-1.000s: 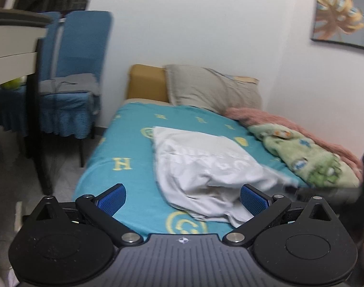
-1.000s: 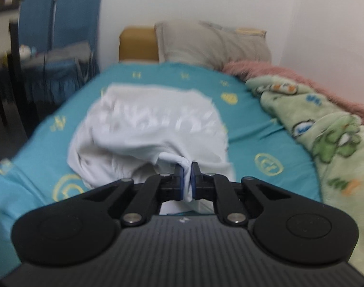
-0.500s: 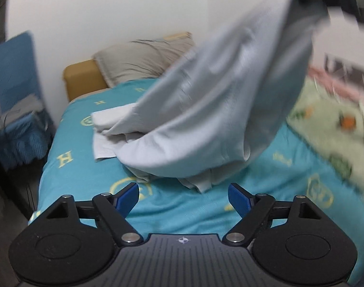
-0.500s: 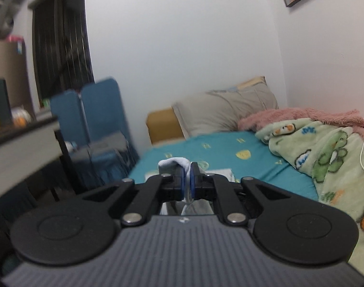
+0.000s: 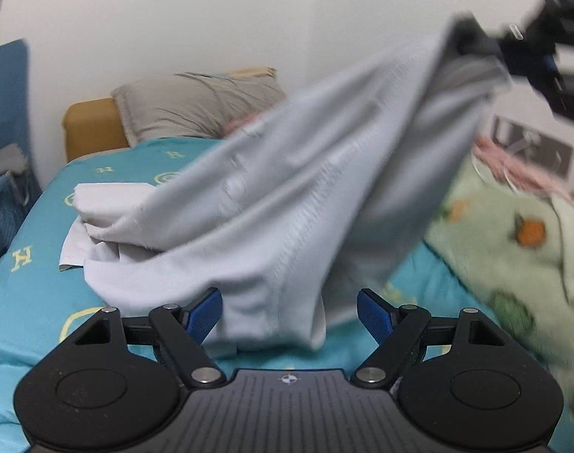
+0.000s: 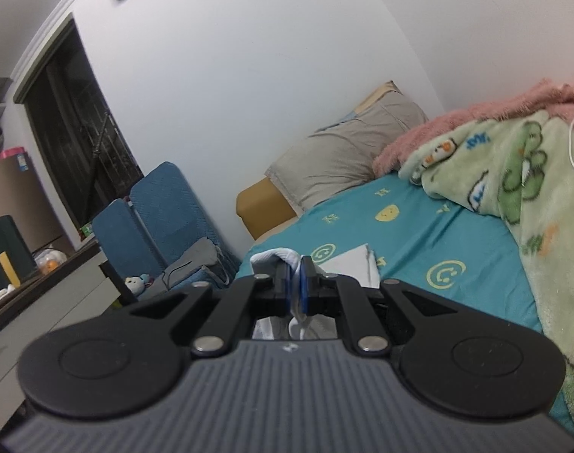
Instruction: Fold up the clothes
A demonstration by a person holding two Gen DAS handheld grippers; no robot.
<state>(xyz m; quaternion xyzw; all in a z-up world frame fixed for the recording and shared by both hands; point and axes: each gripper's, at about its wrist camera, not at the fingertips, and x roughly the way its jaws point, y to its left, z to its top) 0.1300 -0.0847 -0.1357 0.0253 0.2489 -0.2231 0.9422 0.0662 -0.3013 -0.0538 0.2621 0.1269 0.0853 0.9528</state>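
Note:
A white garment (image 5: 287,196) hangs stretched from the upper right down to the teal bed (image 5: 34,283) in the left wrist view. My right gripper (image 6: 295,283) is shut on a bunched edge of the white garment (image 6: 275,256) and holds it high; it shows at the top right of the left wrist view (image 5: 528,53). My left gripper (image 5: 289,311) is open, low over the bed, with the garment's lowest hanging fold between its blue pads (image 5: 205,313), not pinched. The garment's far end still lies on the bed (image 5: 109,196).
A grey pillow (image 5: 196,105) and mustard headboard (image 5: 90,128) stand at the bed's far end. A green and pink blanket (image 5: 513,245) lies along the right side. Blue chairs (image 6: 155,211) and a desk (image 6: 41,294) stand left of the bed.
My right gripper has lifted the garment off the bed, up and to the right. My left gripper has moved in under the hanging fold and stays open.

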